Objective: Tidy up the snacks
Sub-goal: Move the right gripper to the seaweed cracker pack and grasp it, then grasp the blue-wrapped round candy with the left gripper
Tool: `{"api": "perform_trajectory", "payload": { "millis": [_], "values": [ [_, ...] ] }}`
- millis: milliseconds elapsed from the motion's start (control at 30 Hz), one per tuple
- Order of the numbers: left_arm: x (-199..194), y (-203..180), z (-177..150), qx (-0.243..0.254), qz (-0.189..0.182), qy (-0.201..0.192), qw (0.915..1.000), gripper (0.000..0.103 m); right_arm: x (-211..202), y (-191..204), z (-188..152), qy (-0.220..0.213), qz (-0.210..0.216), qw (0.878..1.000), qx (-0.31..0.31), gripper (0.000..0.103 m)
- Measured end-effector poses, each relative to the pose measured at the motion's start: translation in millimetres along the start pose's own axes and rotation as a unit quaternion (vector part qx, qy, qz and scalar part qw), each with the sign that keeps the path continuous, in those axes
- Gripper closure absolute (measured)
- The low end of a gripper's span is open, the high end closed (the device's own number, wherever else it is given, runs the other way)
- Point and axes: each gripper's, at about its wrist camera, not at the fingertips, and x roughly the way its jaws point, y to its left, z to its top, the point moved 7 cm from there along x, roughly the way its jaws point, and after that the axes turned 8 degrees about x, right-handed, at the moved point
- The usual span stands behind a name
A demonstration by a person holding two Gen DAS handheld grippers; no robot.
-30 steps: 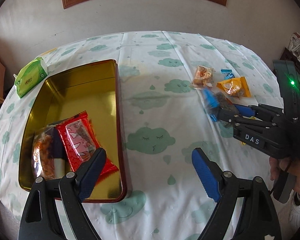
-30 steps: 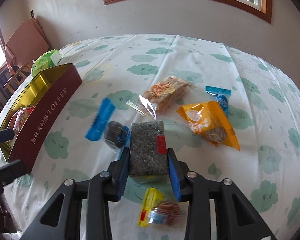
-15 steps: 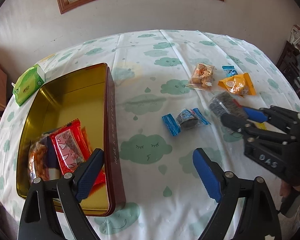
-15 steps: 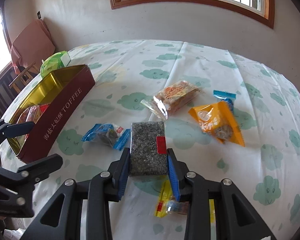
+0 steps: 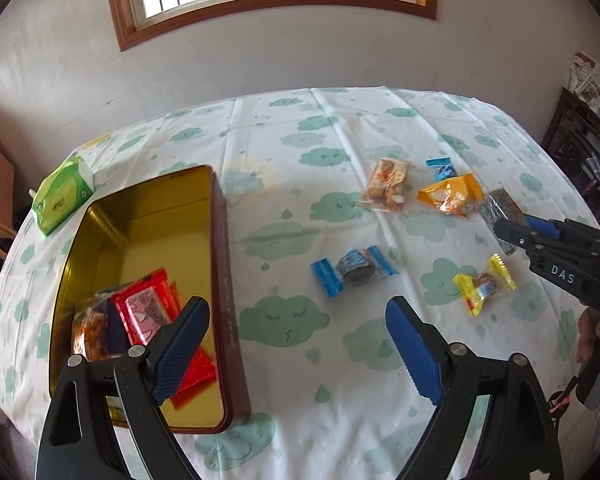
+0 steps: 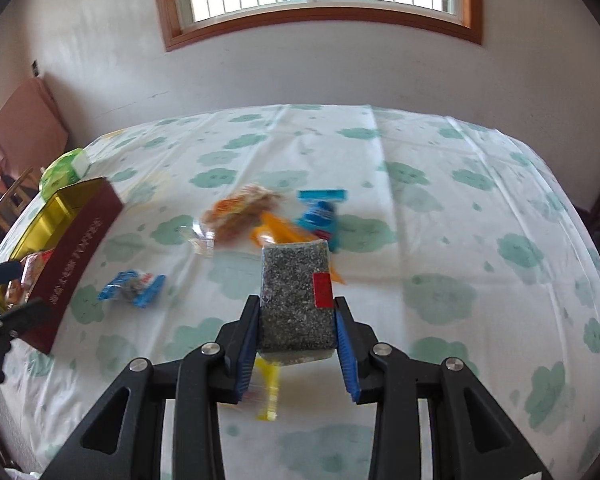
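My right claw (image 6: 296,330) pinches the grey bar (image 6: 297,298) above the desk (image 6: 460,208), well right of the tin (image 5: 220,264). My left claw (image 5: 296,356) hangs spread by the tin, which holds a red pack (image 5: 146,306).

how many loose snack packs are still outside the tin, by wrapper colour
blue: 2, a large pack and a small pack
orange: 1
yellow: 1
clear: 1
dark speckled: 1, held in the right gripper
total: 6
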Motion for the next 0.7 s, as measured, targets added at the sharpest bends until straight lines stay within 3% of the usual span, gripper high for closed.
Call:
{"api": "perform_trajectory", "payload": {
  "millis": [233, 300, 467, 700],
  "values": [
    [20.7, -26.2, 7.4, 0.026, -0.037, 0.013, 0.9989, 0.018, 2.7, -44.4, -8.3, 0.005, -0.03, 0.999, 0.038, 0.067],
    [30.0, -31.3, 8.3, 0.035, -0.039, 0.024, 0.9983, 0.024, 4.3, -52.5, -11.9, 0.007, -0.034, 0.998, 0.044, 0.067],
    [50.6, -35.0, 13.6, 0.063, -0.039, 0.036, 0.9966, 0.035, 7.7, -63.6, -19.5, 0.009, -0.035, 0.998, 0.058, 0.067],
    [75.0, -34.4, 20.3, 0.082, -0.045, 0.05, 0.9943, 0.039, 7.5, -62.8, -21.0, 0.001, -0.031, 0.998, 0.062, 0.067]
  ]
}}
